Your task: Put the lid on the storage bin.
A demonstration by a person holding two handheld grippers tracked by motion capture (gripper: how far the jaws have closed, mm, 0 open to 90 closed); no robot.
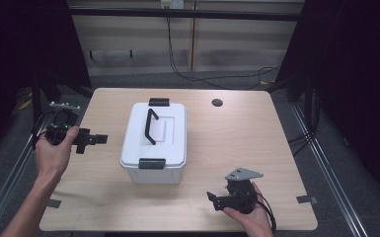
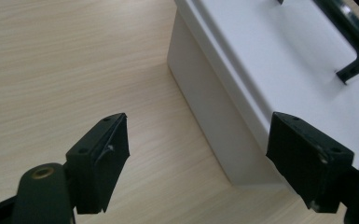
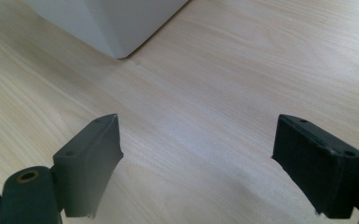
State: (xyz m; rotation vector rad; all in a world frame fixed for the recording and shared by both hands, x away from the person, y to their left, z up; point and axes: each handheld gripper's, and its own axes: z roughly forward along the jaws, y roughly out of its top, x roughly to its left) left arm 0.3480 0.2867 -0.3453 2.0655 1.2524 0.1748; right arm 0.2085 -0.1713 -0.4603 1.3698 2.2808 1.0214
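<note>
A white lidded box with a black carry handle and black latches at its near and far ends stands in the middle of the wooden table. My left gripper hovers to the box's left, open and empty, pointing at its side. In the left gripper view the box fills the upper right, beyond the jaws. My right gripper is near the front edge, right of the box, open and empty. The right gripper view shows the box's bottom corner ahead of the gripper.
A round cable hole sits in the table's far right part. Cables run across the floor behind the table. A metal rail frames the table on the left and right. Bare wood lies right of the box.
</note>
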